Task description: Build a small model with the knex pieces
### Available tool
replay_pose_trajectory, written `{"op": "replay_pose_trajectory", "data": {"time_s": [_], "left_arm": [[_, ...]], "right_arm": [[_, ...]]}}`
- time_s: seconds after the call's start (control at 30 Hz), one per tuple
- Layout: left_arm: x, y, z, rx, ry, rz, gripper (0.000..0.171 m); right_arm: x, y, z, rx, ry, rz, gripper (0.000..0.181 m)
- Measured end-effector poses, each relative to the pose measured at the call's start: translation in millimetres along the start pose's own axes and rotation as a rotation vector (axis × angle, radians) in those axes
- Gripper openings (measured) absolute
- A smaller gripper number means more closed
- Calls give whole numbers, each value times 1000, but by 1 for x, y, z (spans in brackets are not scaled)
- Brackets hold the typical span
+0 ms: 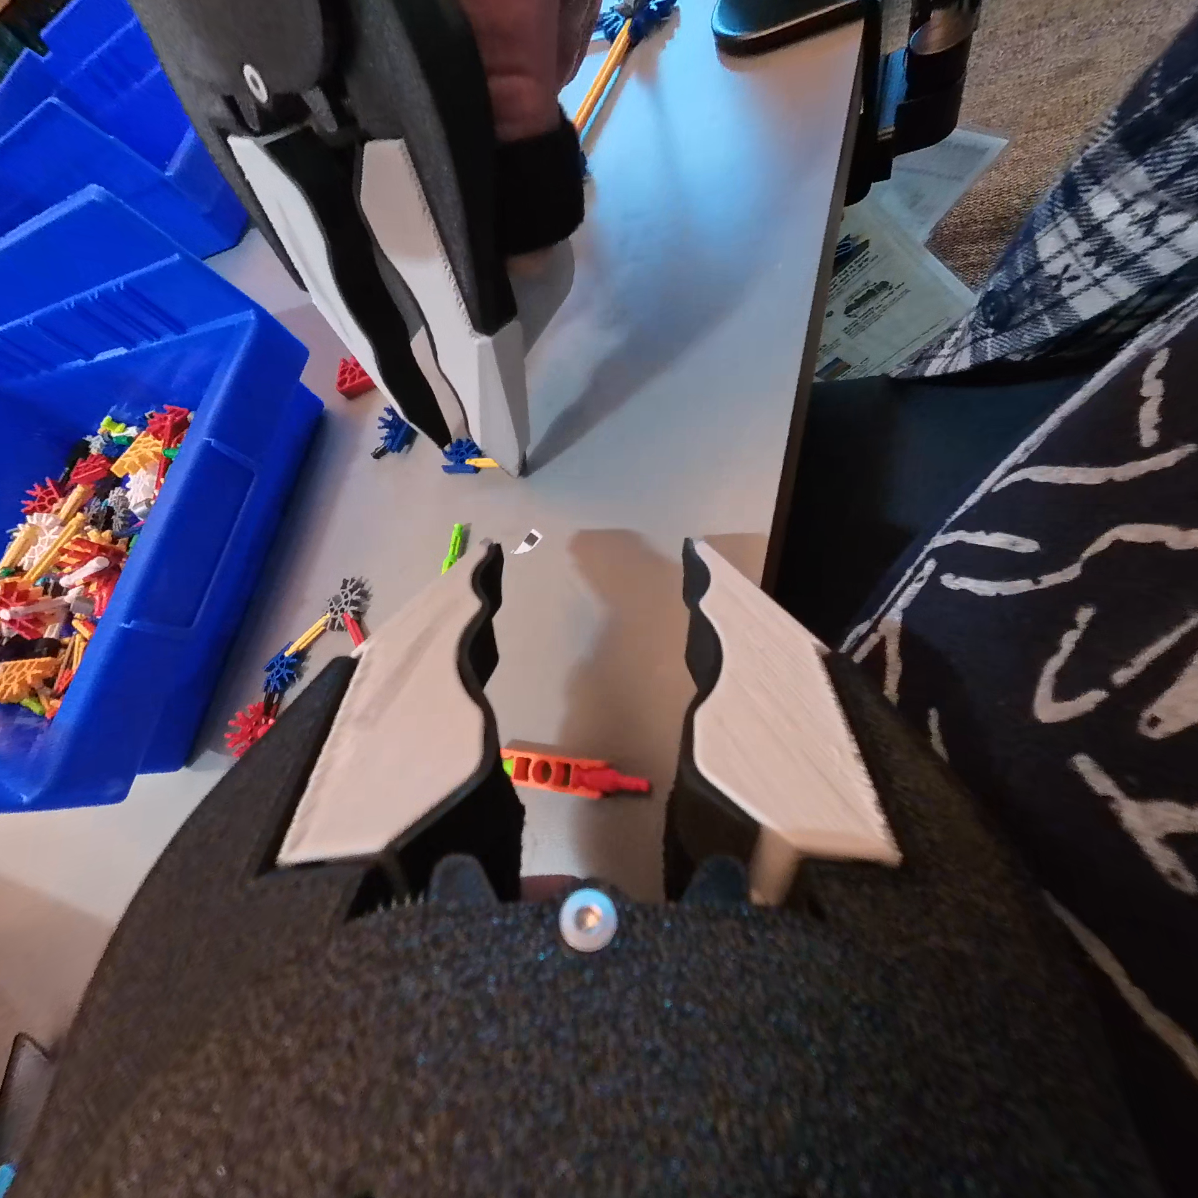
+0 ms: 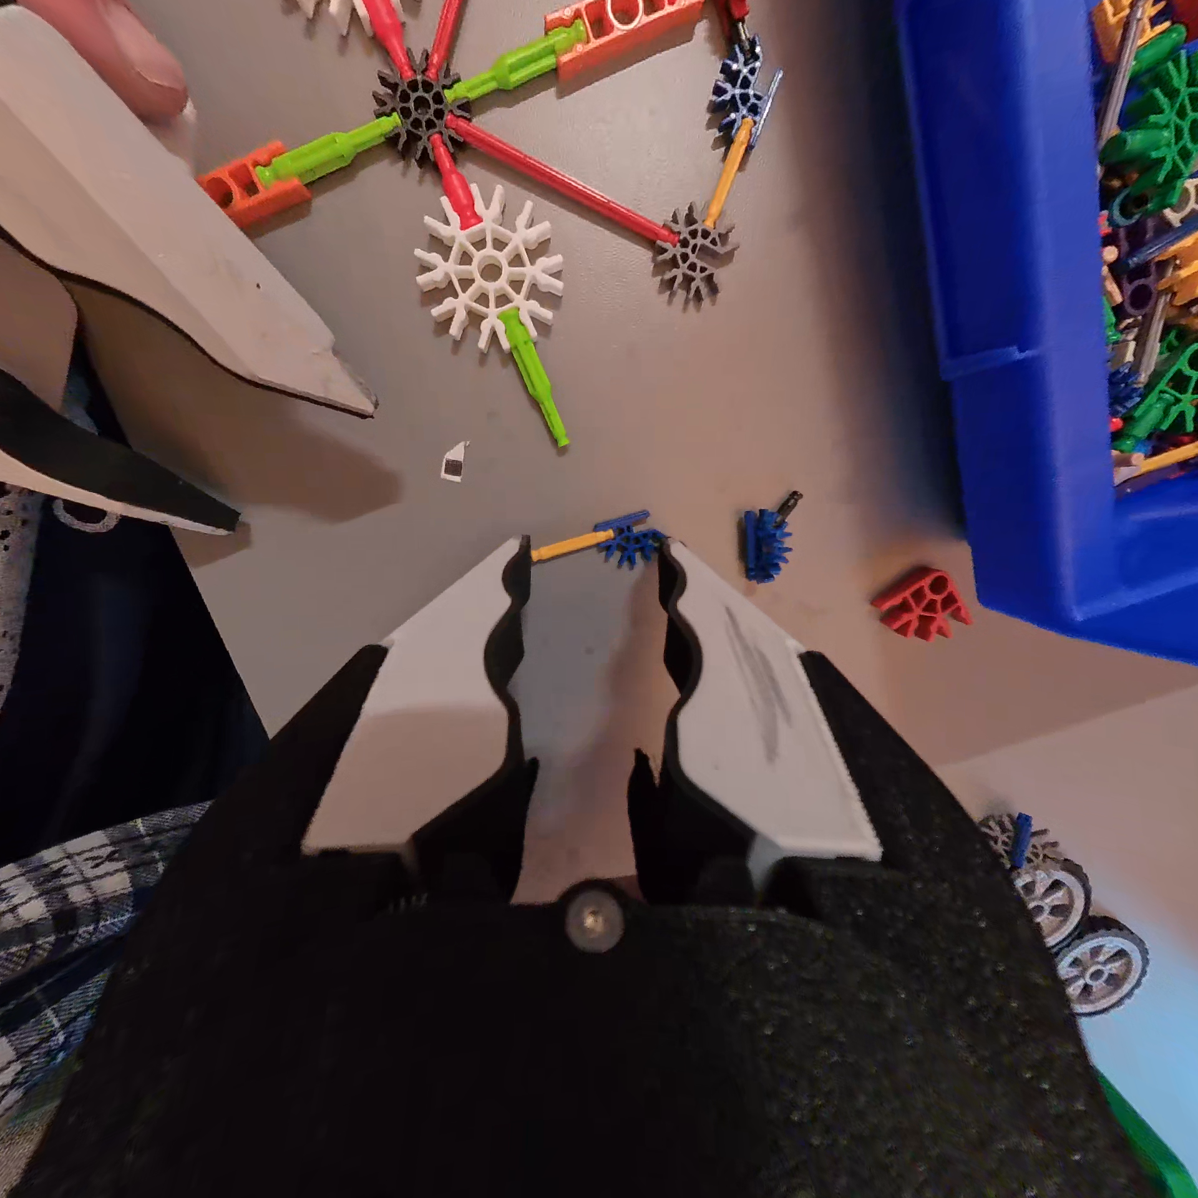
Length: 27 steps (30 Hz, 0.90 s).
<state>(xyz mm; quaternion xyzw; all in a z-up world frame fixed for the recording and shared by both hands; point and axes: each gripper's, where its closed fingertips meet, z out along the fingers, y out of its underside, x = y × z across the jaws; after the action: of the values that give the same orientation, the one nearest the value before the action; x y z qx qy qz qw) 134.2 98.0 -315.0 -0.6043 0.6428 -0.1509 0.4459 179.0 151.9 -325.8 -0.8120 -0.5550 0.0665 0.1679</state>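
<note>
A: The blue snowflake connector (image 2: pixel 629 543) with its short yellow rod (image 2: pixel 570 546) lies on the grey table (image 2: pixel 648 402), right at your right gripper (image 2: pixel 593 551) tips.

B: Clamped on it?

A: No. Your right jaws are spread; one tip touches the rod's end, the other sits against the connector.

B: And your left gripper (image 1: pixel 591 557)?

A: Spread wide too, holding nothing, above an orange block (image 1: pixel 551 771) joined to a red rod (image 1: pixel 616 781). A white wheel-shaped connector (image 2: pixel 489 267) and a blue bin (image 2: pixel 1011 324) of parts sit nearby.
</note>
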Motion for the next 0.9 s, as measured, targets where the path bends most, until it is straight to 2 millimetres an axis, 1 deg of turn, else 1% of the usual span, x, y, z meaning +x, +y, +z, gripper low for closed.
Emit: {"op": "replay_pose_trajectory", "data": {"time_s": [0.07, 0.17, 0.3, 0.4, 0.47, 0.53, 0.63, 0.77, 0.83, 0.9], "left_arm": [[-1, 0, 0, 0, -1, 0, 55], [-1, 1, -1, 1, -2, 1, 55], [-2, 2, -1, 1, 2, 0, 55], [-3, 2, -2, 1, 2, 1, 55], [-4, 3, -2, 2, 1, 2, 55], [-4, 3, -2, 1, 2, 1, 55], [-5, 4, -3, 1, 2, 1, 55], [-6, 4, -4, 2, -3, 1, 55], [-6, 5, -5, 2, -3, 2, 55], [-6, 5, -5, 2, 2, 1, 55]], "right_arm": [[0, -1, -2, 16, -7, 8, 39], [5, 2, -5, 20, 12, 36, 39], [2, 7, -2, 2, 15, 23, 38], [0, 6, -5, 17, 1, 27, 38], [-2, 1, -10, 41, -9, -13, 38], [4, -4, -13, 51, 18, -74, 39], [12, -5, -9, 33, 22, -122, 38], [9, 0, -2, 6, -41, -144, 28], [9, 2, -1, 6, -36, -133, 21], [8, 6, -3, -4, -30, -124, 19]]}}
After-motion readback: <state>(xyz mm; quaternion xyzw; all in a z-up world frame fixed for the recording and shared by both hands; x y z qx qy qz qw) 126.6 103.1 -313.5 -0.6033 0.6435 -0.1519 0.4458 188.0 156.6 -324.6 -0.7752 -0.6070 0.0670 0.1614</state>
